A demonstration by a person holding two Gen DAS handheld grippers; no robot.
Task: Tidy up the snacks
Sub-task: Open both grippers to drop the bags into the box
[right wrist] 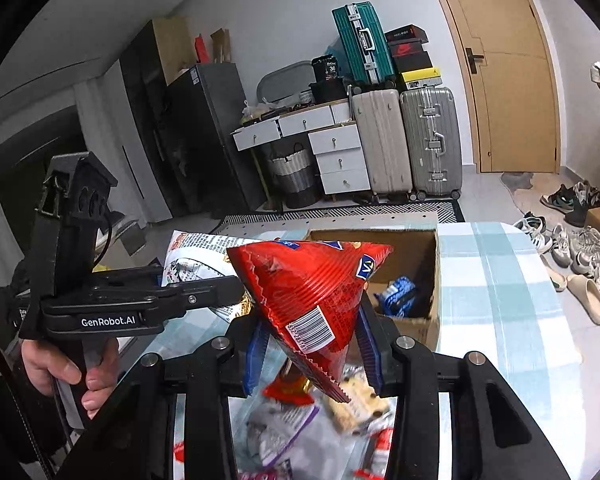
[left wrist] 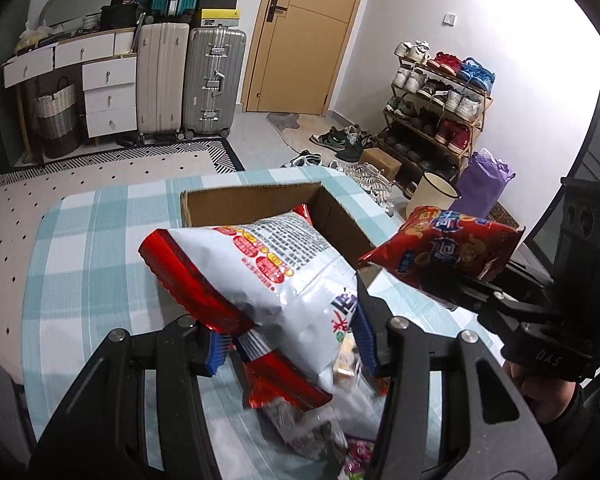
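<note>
- Two snack bags are held above the checked tablecloth (left wrist: 100, 216), both on the near side of the cardboard box (left wrist: 260, 196).
- Left gripper (left wrist: 288, 340): blue-padded fingers (left wrist: 216, 350) pinched narrow on the white and red snack bag (left wrist: 268, 272), which hangs tilted just before the box's near wall.
- Right gripper (right wrist: 312, 340): fingers clamped narrow on the red snack bag (right wrist: 312, 280), lifted beside the box's near corner.
- Inside the box lies a blue packet (right wrist: 398, 294).
- Loose snacks (right wrist: 340, 408) are scattered on the cloth near the box, below both grippers.

White walls, a wooden door (left wrist: 300, 36), suitcases (left wrist: 192, 80) beside white drawers (left wrist: 108, 96), a shoe rack (left wrist: 440, 108), patterned rug (left wrist: 100, 168).
</note>
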